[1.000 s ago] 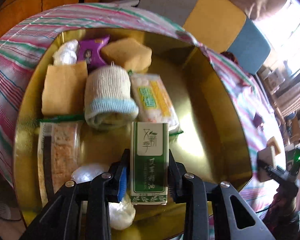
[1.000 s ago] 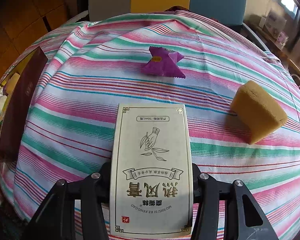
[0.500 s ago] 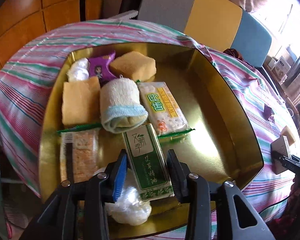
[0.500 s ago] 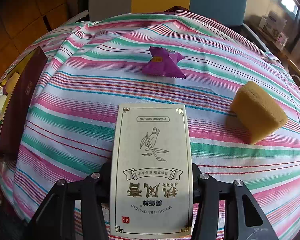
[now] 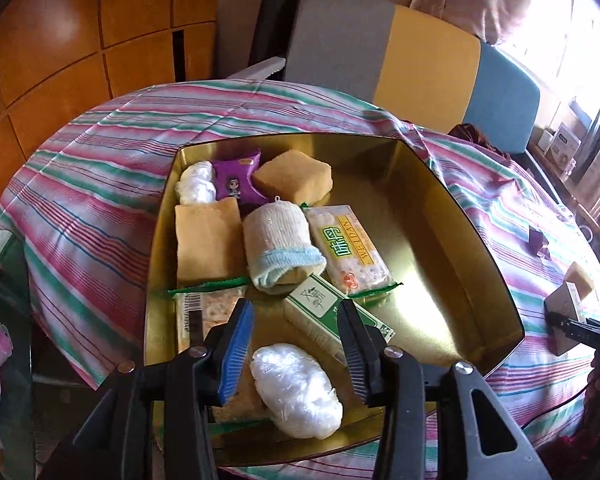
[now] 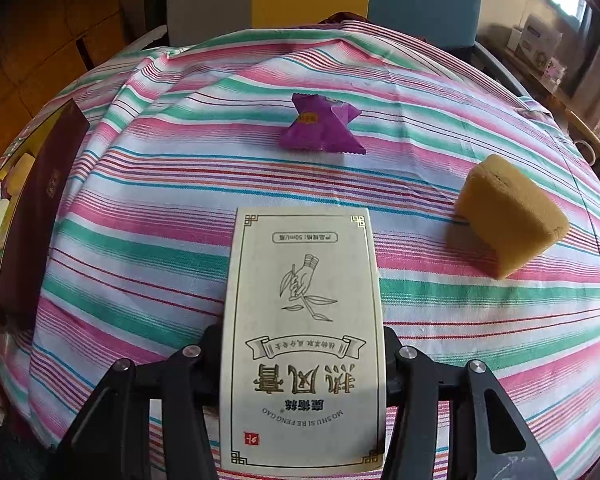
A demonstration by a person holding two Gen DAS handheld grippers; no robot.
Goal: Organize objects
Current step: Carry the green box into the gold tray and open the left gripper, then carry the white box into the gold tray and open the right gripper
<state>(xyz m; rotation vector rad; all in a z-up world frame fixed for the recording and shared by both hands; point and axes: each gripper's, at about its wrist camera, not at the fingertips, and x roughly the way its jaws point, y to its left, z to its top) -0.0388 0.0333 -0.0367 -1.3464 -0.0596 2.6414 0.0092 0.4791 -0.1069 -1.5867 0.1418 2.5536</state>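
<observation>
A gold tin tray (image 5: pixel 440 208) sits on the striped tablecloth and holds sponges, snack packs, a rolled cloth (image 5: pixel 278 246) and plastic-wrapped bundles. A green-and-white box (image 5: pixel 326 312) lies in the tray near its front. My left gripper (image 5: pixel 296 334) is open and empty above the tray's front, with the box lying just beyond its right finger. My right gripper (image 6: pixel 302 360) is shut on a cream box with a hand-and-leaf drawing (image 6: pixel 302 332), held over the cloth. A purple candy packet (image 6: pixel 320 126) and a yellow sponge (image 6: pixel 508 226) lie on the cloth beyond it.
A white plastic bundle (image 5: pixel 296 390) lies between the left fingers' bases. The tray's dark red outer wall (image 6: pixel 40 216) stands at the left of the right wrist view. A grey, yellow and blue chair back (image 5: pixel 412 64) stands behind the table. The right gripper's box shows far right (image 5: pixel 568 304).
My left gripper has let go of the green-and-white box, opened, and drawn back and up; the box now lies in the tray. My right gripper has held still with the cream box.
</observation>
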